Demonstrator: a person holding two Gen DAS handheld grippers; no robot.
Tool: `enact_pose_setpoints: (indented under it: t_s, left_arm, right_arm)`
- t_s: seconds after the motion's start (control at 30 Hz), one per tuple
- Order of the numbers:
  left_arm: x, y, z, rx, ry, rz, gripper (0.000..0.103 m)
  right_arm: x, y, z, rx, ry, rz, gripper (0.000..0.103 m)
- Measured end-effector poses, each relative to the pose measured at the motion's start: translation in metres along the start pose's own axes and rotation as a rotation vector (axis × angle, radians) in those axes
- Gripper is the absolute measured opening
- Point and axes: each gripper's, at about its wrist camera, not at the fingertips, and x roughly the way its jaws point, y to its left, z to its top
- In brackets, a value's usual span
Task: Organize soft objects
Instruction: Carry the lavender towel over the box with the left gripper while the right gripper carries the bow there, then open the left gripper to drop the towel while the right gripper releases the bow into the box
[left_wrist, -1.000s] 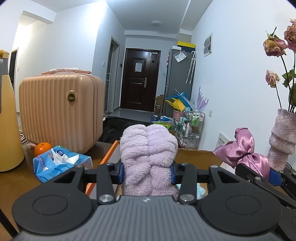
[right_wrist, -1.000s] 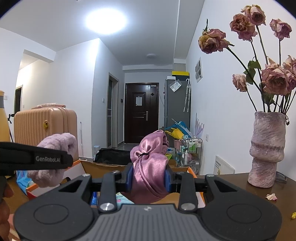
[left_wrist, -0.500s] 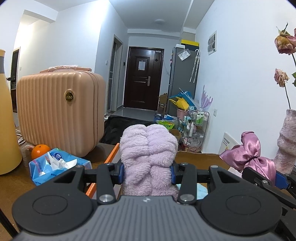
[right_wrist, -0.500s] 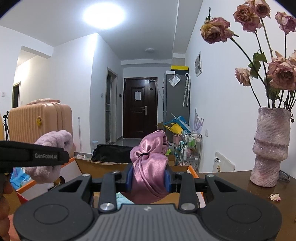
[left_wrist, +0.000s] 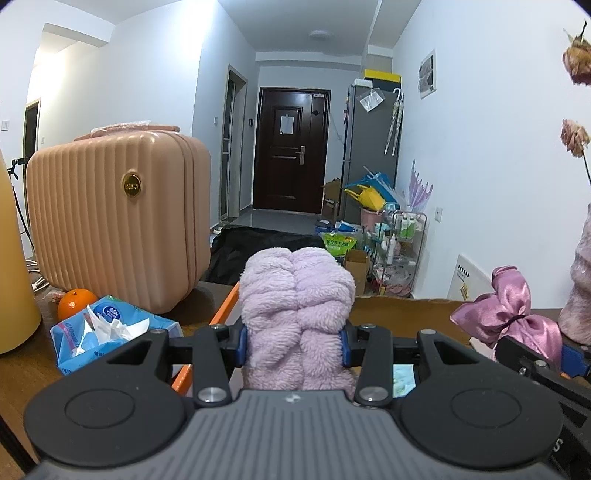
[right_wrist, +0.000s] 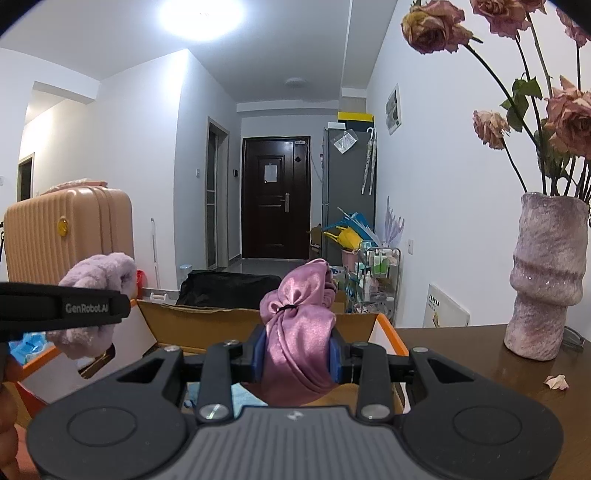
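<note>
The wooden table (right_wrist: 461, 343) carries everything in view; its near edge is hidden behind both gripper bodies. On its left end stands a ribbed pink suitcase (left_wrist: 110, 221), whole in the left wrist view, cut off at the frame edge in the right. An open cardboard box (right_wrist: 207, 321) with an orange rim sits at table centre — its interior is mostly masked by the tools, so the contents cannot be made out beyond a patch of light blue. To the right stands a mottled pink vase (right_wrist: 546, 277) with dried roses, some blooms cropped by the frame.

The left gripper (left_wrist: 293, 341) is clamped on a fluffy lilac headband (left_wrist: 297, 299), held upright over the box's left rim. The right gripper (right_wrist: 297, 354) is clamped on a pink satin bow scrunchie (right_wrist: 299, 317) — held above the box.

A blue tissue pack (left_wrist: 107, 332) and an orange (left_wrist: 75, 301) lie beside the suitcase.
</note>
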Motion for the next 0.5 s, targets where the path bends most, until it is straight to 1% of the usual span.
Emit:
enact_pose_setpoints:
  t_s: [0.2, 0.33, 0.43, 0.5]
  left_arm:
    - [0.0066, -0.0025, -0.0062, 0.028, 0.008, 0.005, 0.043]
    - [0.0071, -0.0019, -0.0066, 0.03, 0.007, 0.002, 0.044]
    - [0.0059, -0.0015, -0.0072, 0.024, 0.007, -0.013, 0.046]
    - [0.0058, 0.0007, -0.007, 0.017, 0.005, -0.019, 0.049]
  right_arm:
    - [0.0046, 0.0016, -0.0068, -0.01, 0.017, -0.004, 0.032]
    - [0.0045, 0.002, -0.008, -0.009, 0.018, -0.002, 0.032]
    - [0.0042, 0.0018, -0.0083, -0.009, 0.019, 0.0, 0.037]
    - [0.0042, 0.0009, -0.0082, -0.007, 0.019, 0.0, 0.037]
